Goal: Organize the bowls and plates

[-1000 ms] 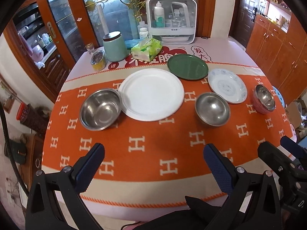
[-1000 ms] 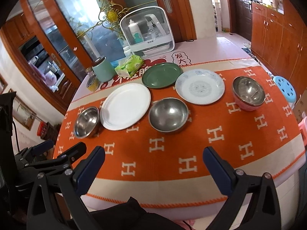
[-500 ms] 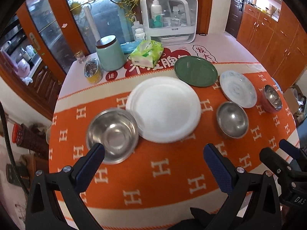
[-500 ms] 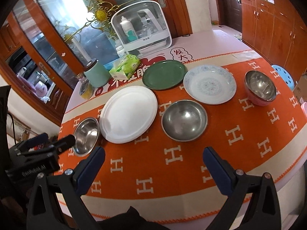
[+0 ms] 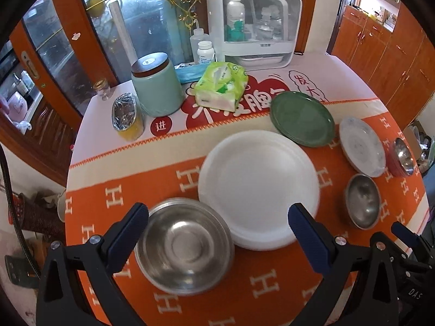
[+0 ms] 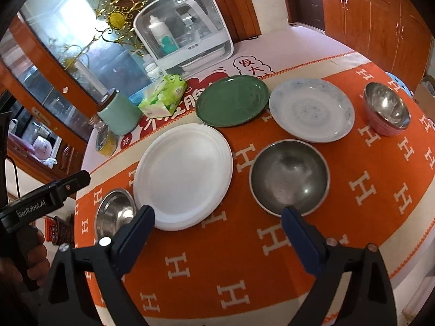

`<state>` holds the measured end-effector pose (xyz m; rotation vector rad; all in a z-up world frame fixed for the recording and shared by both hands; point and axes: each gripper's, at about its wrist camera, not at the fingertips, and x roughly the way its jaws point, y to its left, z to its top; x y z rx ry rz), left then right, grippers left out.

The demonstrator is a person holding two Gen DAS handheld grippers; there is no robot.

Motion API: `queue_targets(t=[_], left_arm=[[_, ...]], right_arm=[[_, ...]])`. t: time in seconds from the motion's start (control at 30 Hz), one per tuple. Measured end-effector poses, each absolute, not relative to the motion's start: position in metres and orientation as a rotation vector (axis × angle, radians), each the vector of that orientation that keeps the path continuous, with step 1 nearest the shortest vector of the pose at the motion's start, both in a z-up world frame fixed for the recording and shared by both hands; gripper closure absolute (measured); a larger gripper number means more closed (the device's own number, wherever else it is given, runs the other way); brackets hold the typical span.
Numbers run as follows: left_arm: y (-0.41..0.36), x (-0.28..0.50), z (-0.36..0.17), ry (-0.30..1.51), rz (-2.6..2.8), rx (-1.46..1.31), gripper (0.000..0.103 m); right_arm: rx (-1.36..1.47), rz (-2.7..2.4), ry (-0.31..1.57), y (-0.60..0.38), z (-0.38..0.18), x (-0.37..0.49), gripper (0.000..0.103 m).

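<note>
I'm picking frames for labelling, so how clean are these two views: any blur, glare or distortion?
Left wrist: fisheye bends the table, edges go soft, the white plate is nearly blown out. Right wrist: same bending, window light glints in the middle steel bowl, dark corners.

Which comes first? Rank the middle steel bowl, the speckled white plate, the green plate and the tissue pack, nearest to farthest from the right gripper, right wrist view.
1. Middle steel bowl, just ahead of the right gripper.
2. Speckled white plate, beyond it, rightward.
3. Green plate, behind, centre.
4. Tissue pack, far left.

Shiny steel bowl [image 5: 185, 247] (woven tablecloth [image 5: 130, 190])
</note>
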<state>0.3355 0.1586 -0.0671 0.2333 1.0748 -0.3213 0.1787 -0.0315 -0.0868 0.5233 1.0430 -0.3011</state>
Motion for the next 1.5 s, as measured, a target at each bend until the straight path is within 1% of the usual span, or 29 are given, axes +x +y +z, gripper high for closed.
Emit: queue_targets(t=[0.2,0.3,0.4,0.57,0.6,0.67,0.73,0.77,0.83,1.0,1.07,1.1,1.13,1.37,1.47,1.5], left_arm=[[0.168,0.363,-0.097,1.098,-0.399,0.158,0.001],[0.169,0.373,-0.115,1.092,-0.437,0.128,0.002],[0.171,0.385,-0.134,1.099,-0.472,0.088,0.003],[0.176,0.407,-0.164,1.131,-0.488,0.003,0.008],[0.177,0.409,-0.167,1.134,-0.483,-0.006,0.011],[0.179,0.417,-0.177,1.146,-0.470,-0.033,0.016],[0.181,0.423,-0.185,1.166,-0.467,-0.067,0.032],[0.182,0.426,-0.189,1.178,-0.467,-0.084,0.034],[0.184,0.431,-0.196,1.201,-0.462,-0.111,0.036],[0.179,0.436,-0.207,1.223,-0.465,-0.100,0.037],[0.178,0.438,-0.212,1.242,-0.469,-0.102,0.045],[0.177,0.439,-0.215,1.254,-0.470,-0.104,0.049],[0.176,0.440,-0.218,1.263,-0.467,-0.103,0.050],[0.172,0.441,-0.224,1.266,-0.461,-0.073,0.050],[0.169,0.444,-0.229,1.279,-0.457,-0.063,0.051],[0.169,0.444,-0.230,1.282,-0.458,-0.061,0.052]], right_arm=[[0.563,-0.307,1.042,-0.032,-0.107,0.195,0.009],[0.627,-0.274,1.045,-0.036,-0.122,0.201,0.010],[0.690,-0.236,1.051,-0.039,-0.138,0.205,0.014],[0.763,-0.167,1.067,-0.038,-0.160,0.215,0.015],[0.761,-0.162,1.074,-0.038,-0.163,0.217,0.015],[0.761,-0.158,1.094,-0.036,-0.170,0.222,0.021],[0.766,-0.153,1.115,-0.036,-0.179,0.226,0.025],[0.769,-0.151,1.125,-0.036,-0.183,0.228,0.026],[0.773,-0.149,1.135,-0.036,-0.189,0.230,0.028],[0.785,-0.148,1.158,-0.037,-0.204,0.235,0.036],[0.793,-0.142,1.162,-0.037,-0.209,0.237,0.042],[0.794,-0.142,1.164,-0.037,-0.210,0.238,0.043],[0.794,-0.143,1.166,-0.038,-0.212,0.239,0.045],[0.795,-0.159,1.172,-0.044,-0.223,0.243,0.063],[0.794,-0.165,1.172,-0.046,-0.226,0.244,0.068],[0.794,-0.165,1.170,-0.046,-0.226,0.244,0.069]])
